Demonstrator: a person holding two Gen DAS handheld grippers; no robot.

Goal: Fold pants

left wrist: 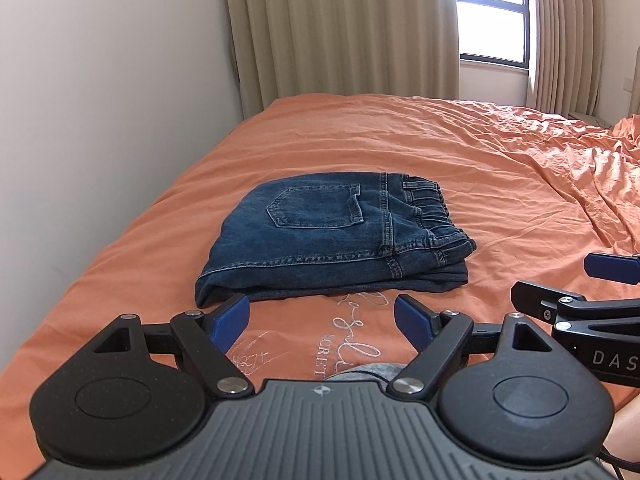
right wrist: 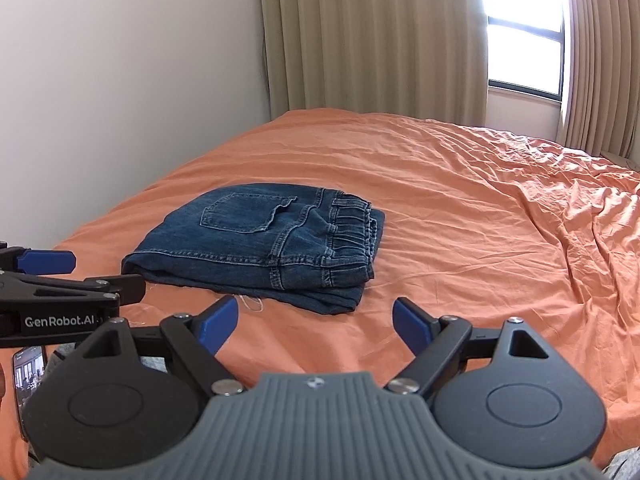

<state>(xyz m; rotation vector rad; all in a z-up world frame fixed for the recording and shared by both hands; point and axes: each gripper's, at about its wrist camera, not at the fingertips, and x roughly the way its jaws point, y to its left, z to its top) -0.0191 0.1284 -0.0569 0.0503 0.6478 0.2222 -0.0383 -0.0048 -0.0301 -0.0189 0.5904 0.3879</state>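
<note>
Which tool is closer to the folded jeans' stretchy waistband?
The right tool. The jeans have their gathered waistband on the right end, while the left tool faces the smooth folded end.

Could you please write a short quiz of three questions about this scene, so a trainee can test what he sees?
1. True or false: the jeans lie folded in a compact stack on the orange bedsheet.
2. Multiple choice: the left gripper is (A) shut on the waistband, (B) open and holding nothing, (C) out of view.
3. Short answer: which detail of the jeans faces up on the top layer?

Key
1. True.
2. B. Its blue fingers stand apart just short of the near edge of the jeans; the right gripper is open as well.
3. A back pocket, with the elastic waistband toward the right side.
</note>
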